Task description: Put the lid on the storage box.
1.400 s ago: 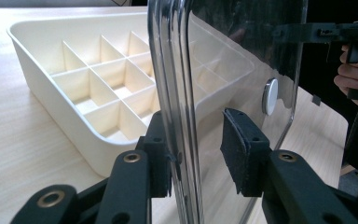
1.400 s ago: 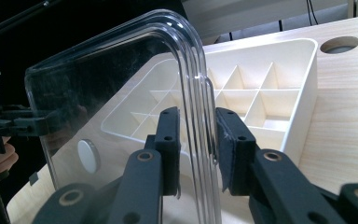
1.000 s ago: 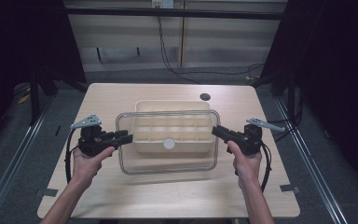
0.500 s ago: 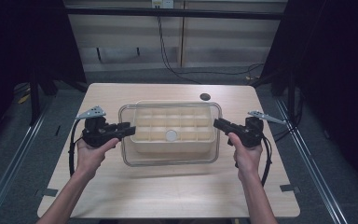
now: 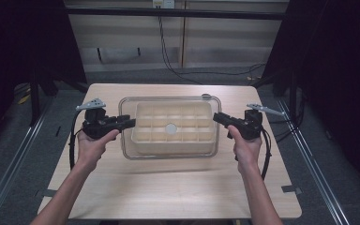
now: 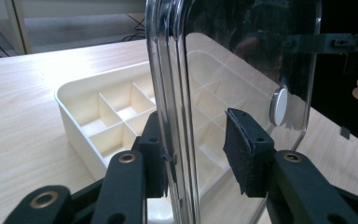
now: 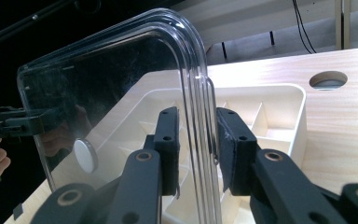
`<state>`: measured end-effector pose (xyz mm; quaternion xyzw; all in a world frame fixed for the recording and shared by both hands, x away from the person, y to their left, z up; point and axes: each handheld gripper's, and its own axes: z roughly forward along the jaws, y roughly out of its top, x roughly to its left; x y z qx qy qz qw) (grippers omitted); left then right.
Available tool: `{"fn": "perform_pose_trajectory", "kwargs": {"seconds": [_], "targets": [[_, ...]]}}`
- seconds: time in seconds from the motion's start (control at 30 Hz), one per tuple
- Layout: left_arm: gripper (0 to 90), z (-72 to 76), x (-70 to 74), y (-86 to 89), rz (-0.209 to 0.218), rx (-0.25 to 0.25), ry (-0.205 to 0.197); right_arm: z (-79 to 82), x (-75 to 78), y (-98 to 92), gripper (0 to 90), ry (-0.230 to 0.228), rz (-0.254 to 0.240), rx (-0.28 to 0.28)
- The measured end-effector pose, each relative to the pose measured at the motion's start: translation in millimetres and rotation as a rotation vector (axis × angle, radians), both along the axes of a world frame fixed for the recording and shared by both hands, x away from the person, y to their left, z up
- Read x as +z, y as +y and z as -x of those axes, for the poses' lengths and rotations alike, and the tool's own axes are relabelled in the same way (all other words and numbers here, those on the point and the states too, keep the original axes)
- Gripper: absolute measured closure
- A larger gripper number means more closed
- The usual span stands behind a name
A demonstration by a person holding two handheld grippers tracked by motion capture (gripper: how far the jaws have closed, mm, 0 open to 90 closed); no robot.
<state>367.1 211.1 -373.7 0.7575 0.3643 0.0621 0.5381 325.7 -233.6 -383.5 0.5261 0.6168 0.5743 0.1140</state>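
Observation:
A clear plastic lid (image 5: pixel 125 126) with a white knob (image 5: pixel 170 128) hovers level over a cream divided tray (image 5: pixel 150 123) in the middle of the table. My left gripper (image 5: pixel 130 123) straddles the lid's left rim (image 6: pixel 168 93). One pad (image 6: pixel 156 154) touches the rim, the other pad (image 6: pixel 242 149) stands off it, so the left gripper (image 6: pixel 196 126) is open. My right gripper (image 5: pixel 217 117) is shut on the lid's right rim (image 7: pixel 196 93), and both pads of this right gripper (image 7: pixel 198 116) press against it. The tray's compartments (image 6: pixel 116 116) look empty.
A round hole (image 7: pixel 328 79) in the wooden tabletop lies behind the tray. Tape marks (image 5: pixel 290 189) sit near the table's front corners. Cables trail from both grippers along the person's forearms. Dark floor and metal rails border the table.
Both grippers carried the lid away from the person, from the tray's near side to above it. The left gripper's jaws now stand wider than the rim.

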Motion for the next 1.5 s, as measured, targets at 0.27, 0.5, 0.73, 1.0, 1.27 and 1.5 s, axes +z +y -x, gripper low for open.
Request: {"fn": "perform_pose_trajectory", "kwargs": {"seconds": [0.27,0.5,0.73,1.0,1.27,1.5], "targets": [[61.2,-10.1,5.3,-1.5,0.025,0.02,-0.006,-9.2,1.8,-1.4,71.6,-0.015,-0.021,-0.009],[60.8,-14.8,8.2,-3.8,0.016,0.014,-0.004,-13.5,7.1,-4.1,72.3,-0.022,-0.036,-0.012],[60.6,-22.5,12.0,-5.6,0.007,0.017,0.0,-18.9,9.4,-4.8,72.2,-0.019,-0.034,-0.025],[60.1,-32.8,16.2,-7.9,0.006,0.026,0.007,-28.4,15.6,-6.1,72.7,-0.023,-0.025,-0.02],[59.4,-41.2,13.0,-14.6,0.002,0.041,0.025,-36.8,13.5,-10.7,72.7,-0.008,-0.023,-0.03],[59.3,-51.8,8.0,-13.3,0.006,0.04,0.045,-46.9,9.3,-10.1,72.7,0.009,-0.027,-0.032]]}}
